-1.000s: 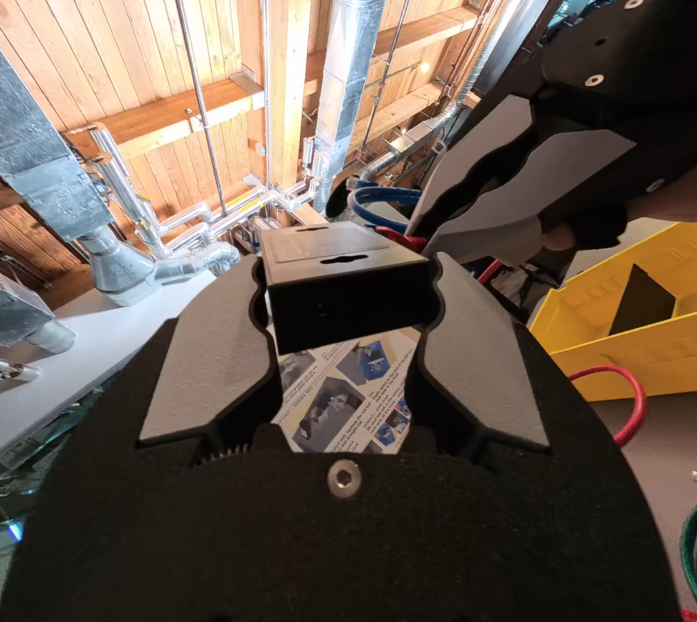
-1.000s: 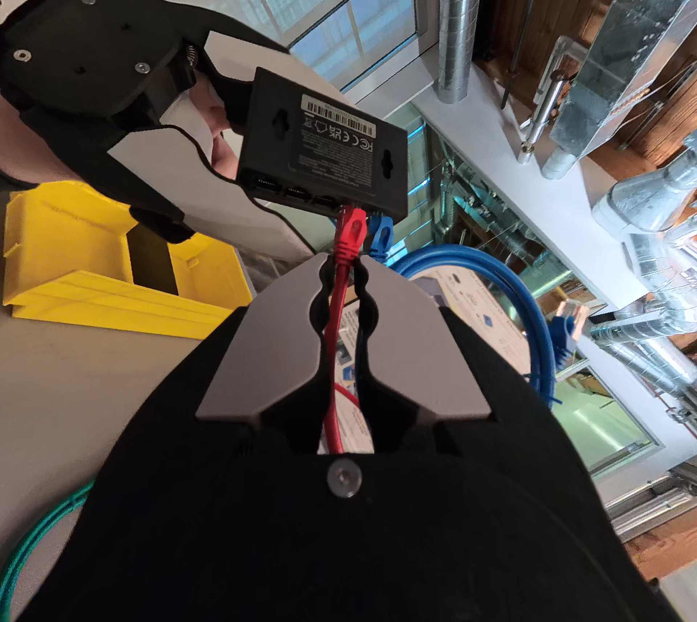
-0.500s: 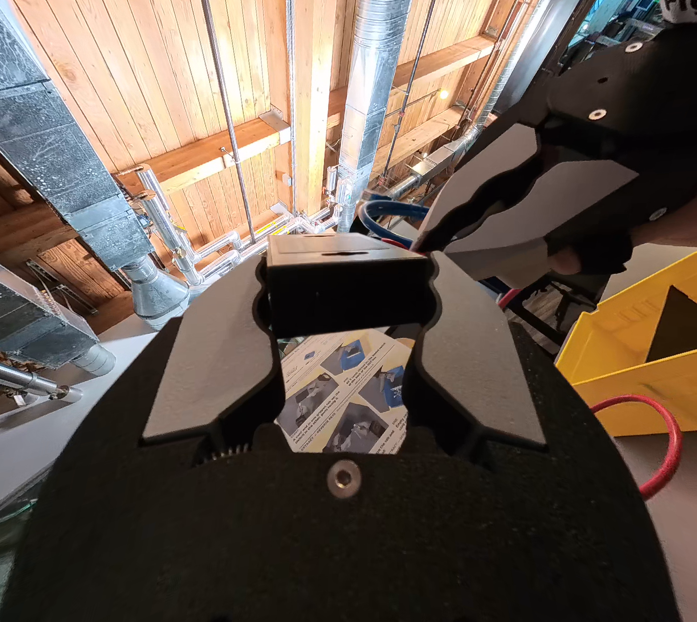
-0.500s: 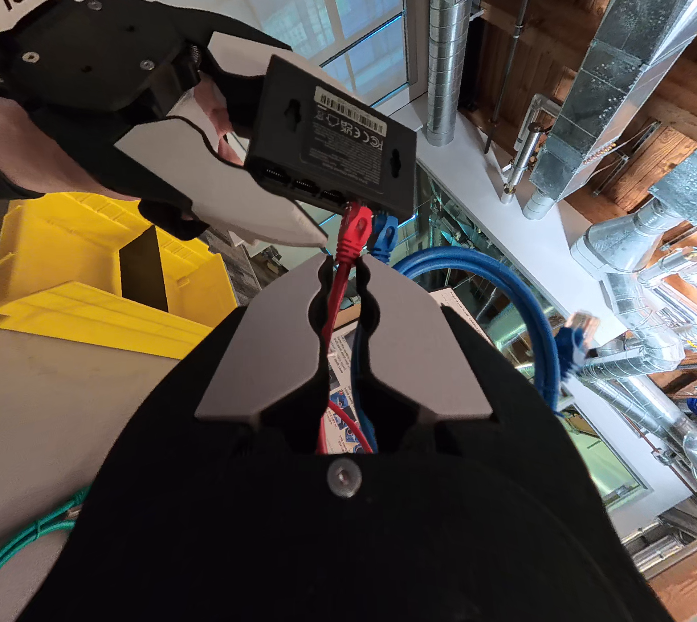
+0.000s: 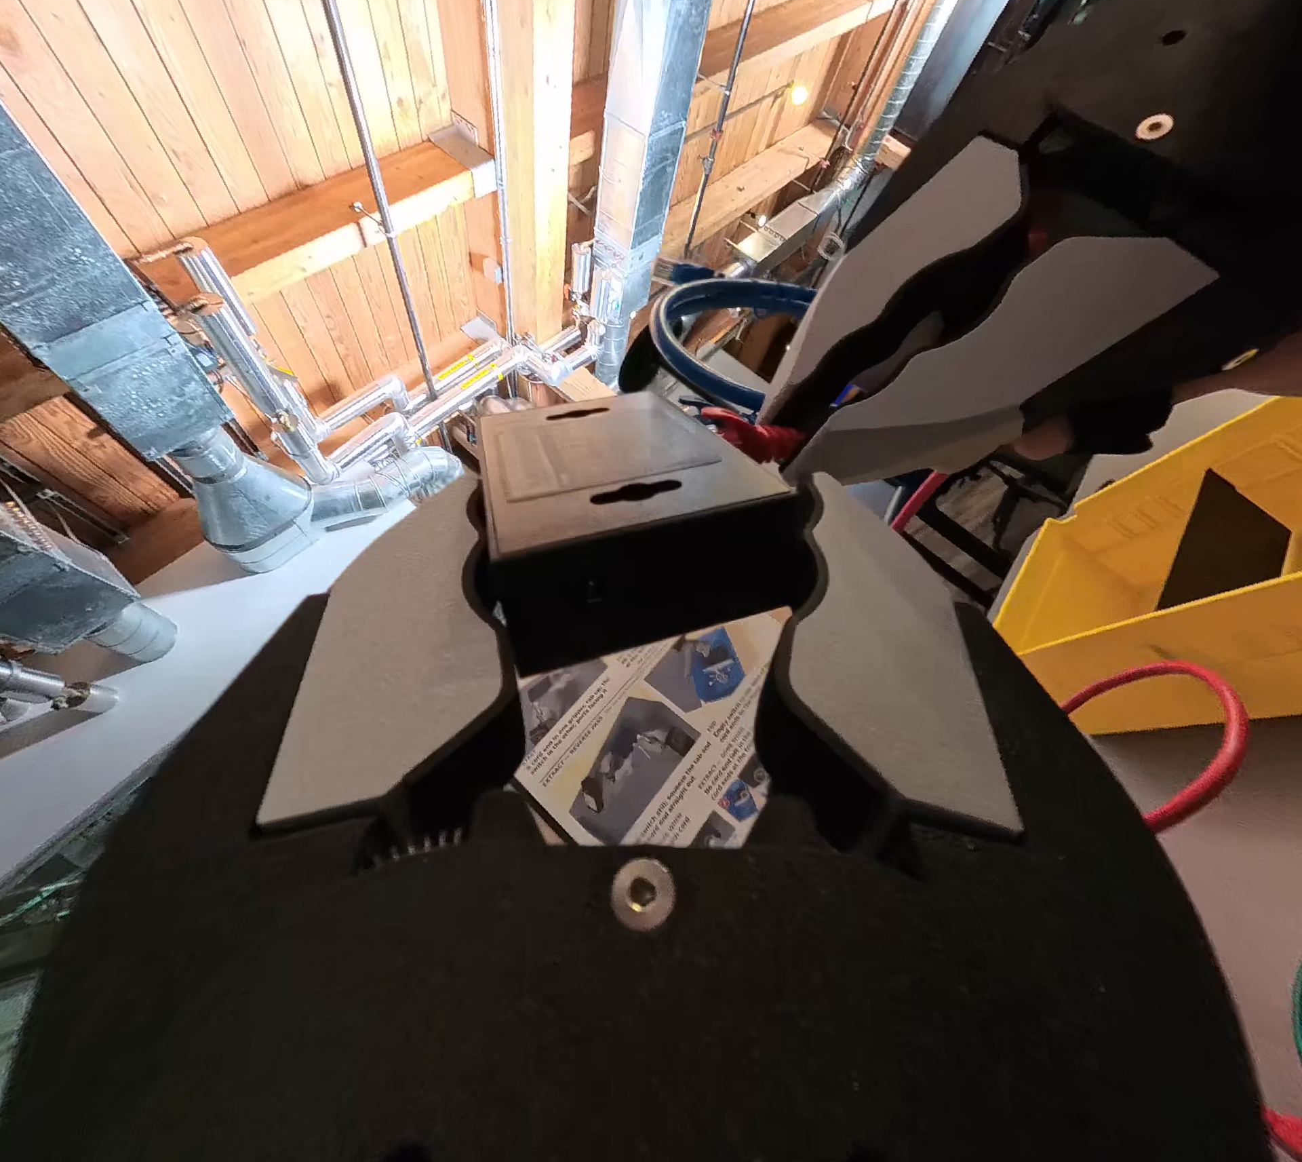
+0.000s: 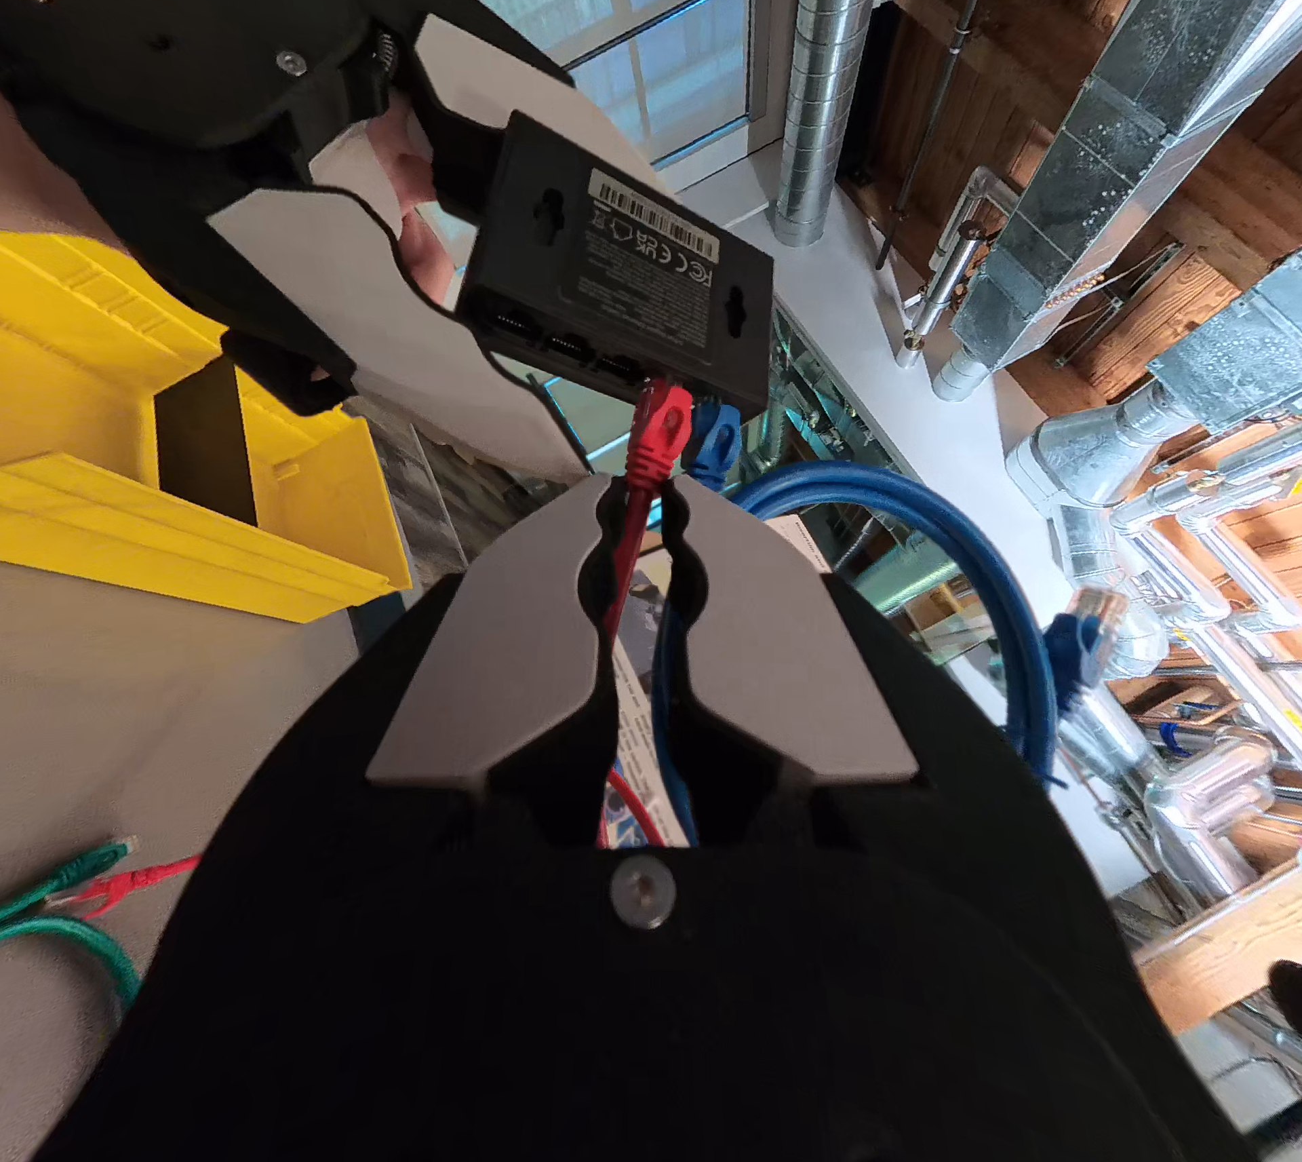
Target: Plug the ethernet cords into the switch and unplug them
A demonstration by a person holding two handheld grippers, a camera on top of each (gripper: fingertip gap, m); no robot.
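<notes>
My left gripper (image 5: 640,494) is shut on a black switch (image 5: 634,536) and holds it up in the air, underside showing. In the right wrist view the switch (image 6: 620,282) shows its row of ports. A red plug (image 6: 659,430) and a blue plug (image 6: 713,441) sit in the two ports at the right end. My right gripper (image 6: 637,487) is shut on the red cord (image 6: 627,557) just behind its plug. The blue cord (image 6: 986,564) loops down to the right and its free plug (image 6: 1085,628) hangs loose. The right gripper (image 5: 785,444) also shows in the left wrist view.
A yellow bin (image 6: 176,494) stands on the grey table at the left and also shows in the left wrist view (image 5: 1127,599). A green cord (image 6: 70,931) and the red cord's other plug (image 6: 134,881) lie on the table. A printed sheet (image 5: 648,740) lies below the switch.
Both grippers and the switch have tilted and shifted a little together. The red plug stays at its port and the right gripper's hold on the red cord is the same.
</notes>
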